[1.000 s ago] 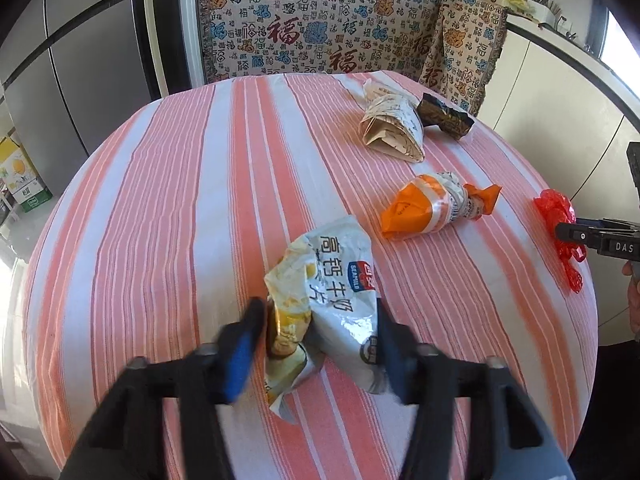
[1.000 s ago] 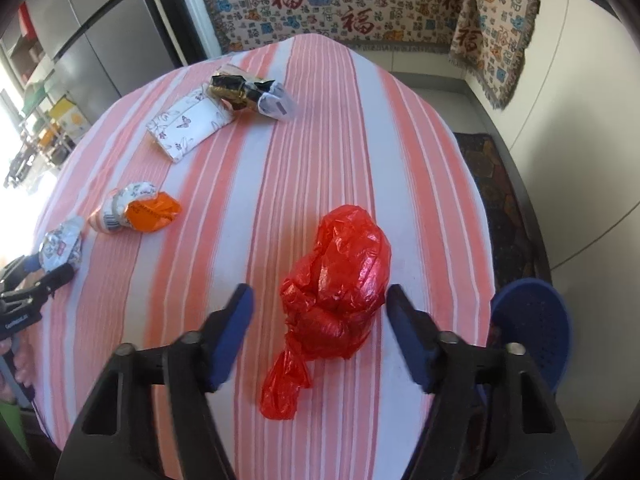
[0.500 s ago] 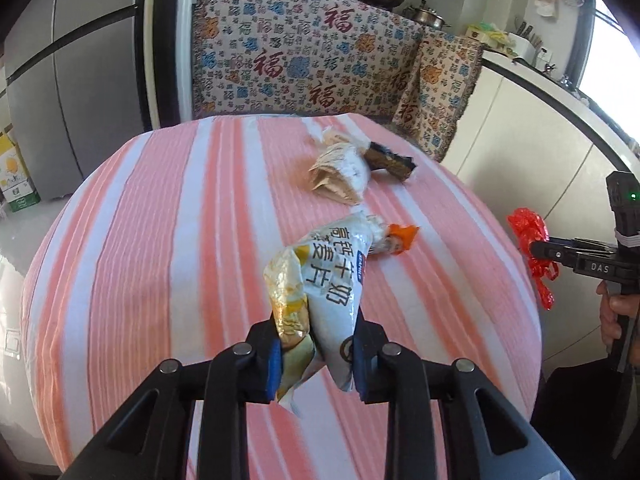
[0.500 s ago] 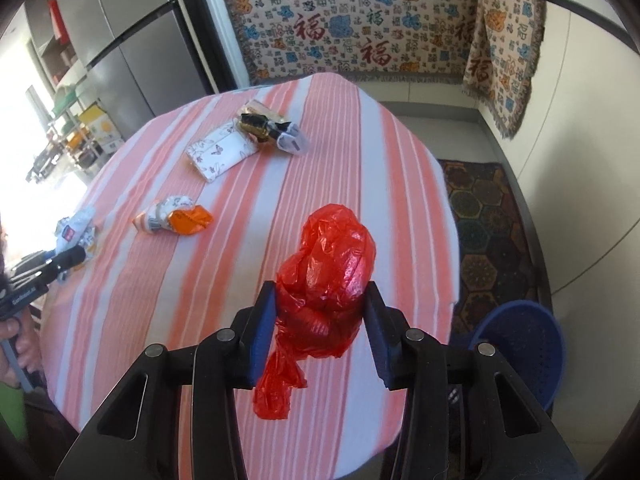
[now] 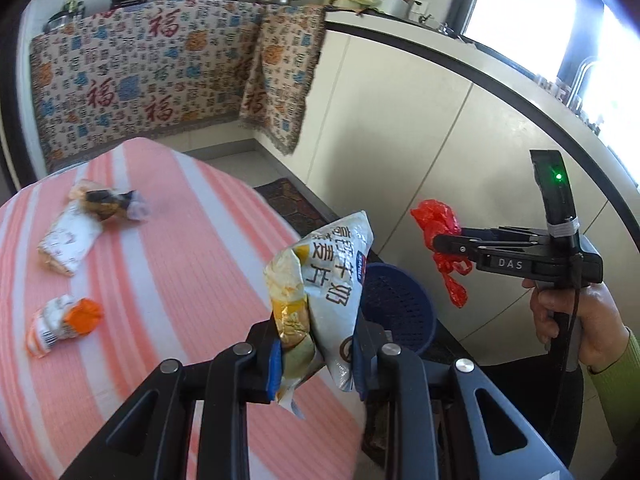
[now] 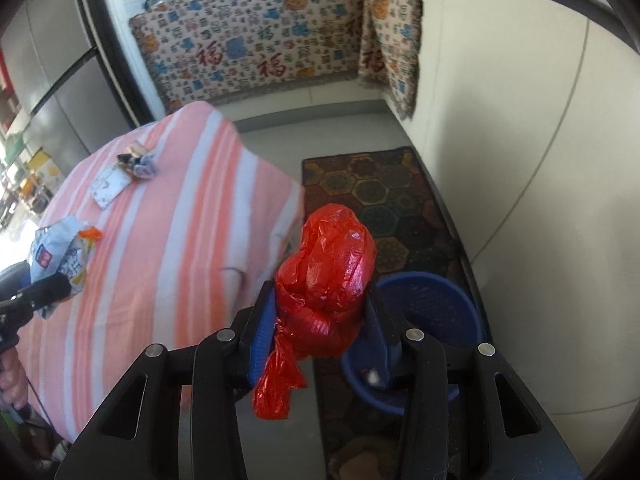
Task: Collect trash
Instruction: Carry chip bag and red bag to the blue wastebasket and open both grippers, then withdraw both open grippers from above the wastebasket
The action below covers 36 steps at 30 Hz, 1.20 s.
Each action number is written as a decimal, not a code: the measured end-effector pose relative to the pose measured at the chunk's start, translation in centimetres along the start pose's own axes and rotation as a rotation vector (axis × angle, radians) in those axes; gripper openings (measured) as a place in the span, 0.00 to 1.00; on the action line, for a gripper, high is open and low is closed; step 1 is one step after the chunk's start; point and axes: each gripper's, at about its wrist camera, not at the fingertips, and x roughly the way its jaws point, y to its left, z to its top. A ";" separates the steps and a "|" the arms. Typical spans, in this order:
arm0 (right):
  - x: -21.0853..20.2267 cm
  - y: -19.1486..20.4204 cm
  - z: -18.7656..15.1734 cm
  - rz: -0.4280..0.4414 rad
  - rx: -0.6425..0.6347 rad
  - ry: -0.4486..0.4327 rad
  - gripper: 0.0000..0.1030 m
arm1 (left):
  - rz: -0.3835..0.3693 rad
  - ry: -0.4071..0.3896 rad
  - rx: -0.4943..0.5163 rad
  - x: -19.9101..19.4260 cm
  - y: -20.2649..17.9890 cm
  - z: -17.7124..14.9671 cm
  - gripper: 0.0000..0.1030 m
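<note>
**Entry: two items of trash in carriage toward the blue basket**

Left tongs (image 5: 316, 354): pinched on a crumpled white and yellow snack bag (image 5: 320, 292), blue pads pressed into its lower part. The bag stood clear of the worktop (image 5: 180, 280), at its near edge, with the basket showing just behind it.

Right tongs (image 6: 320, 332): pinched on a balled red plastic bag (image 6: 326, 276), a loose tail hanging below the pads. The bundle hung off the worktop, above the floor rug (image 6: 384, 196) and just beside the rim of the blue mesh basket (image 6: 432, 292).

Receptacle: the blue mesh basket stood on the floor by the cabinet wall, beyond the worktop's edge (a small pale scrap seemed to lie inside it, too small to identify).

Remaining on the worktop: an orange and white wrapper (image 5: 64, 326), a white patterned packet (image 5: 68, 244), and a dark wrapper (image 5: 108, 202) touching that packet's far end.

Step in hand, as judged: the carry, both pieces lifted and neither yet released.

Next move, as judged: each pair of tongs needed to come squarely over the basket's mouth before spreading. The red bag was nearer and looked due first. Both items were light and floppy, so a release off-centre risked a catch on the rim or a fall to the rug. Three pieces would then remain to fetch.
</note>
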 end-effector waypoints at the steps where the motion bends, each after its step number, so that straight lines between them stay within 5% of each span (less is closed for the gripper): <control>1: 0.2 -1.1 -0.2 -0.015 0.009 0.003 0.42 | -0.019 0.012 0.001 1.4 -1.3 0.4 0.26; 13: 3.9 -11.9 -3.1 -0.095 0.175 0.051 0.42 | -0.109 0.135 0.038 16.1 -10.1 2.0 0.26; 29: 5.1 -16.7 -4.5 -0.066 0.290 0.059 0.46 | -0.128 0.216 0.028 25.4 -12.9 1.3 0.27; 33: 5.7 -16.7 -4.3 -0.063 0.291 0.063 0.61 | -0.149 0.235 0.015 27.3 -12.7 1.5 0.49; 36: 5.3 -16.6 -4.1 -0.069 0.290 0.048 0.61 | -0.140 0.224 0.004 27.6 -12.6 1.8 0.51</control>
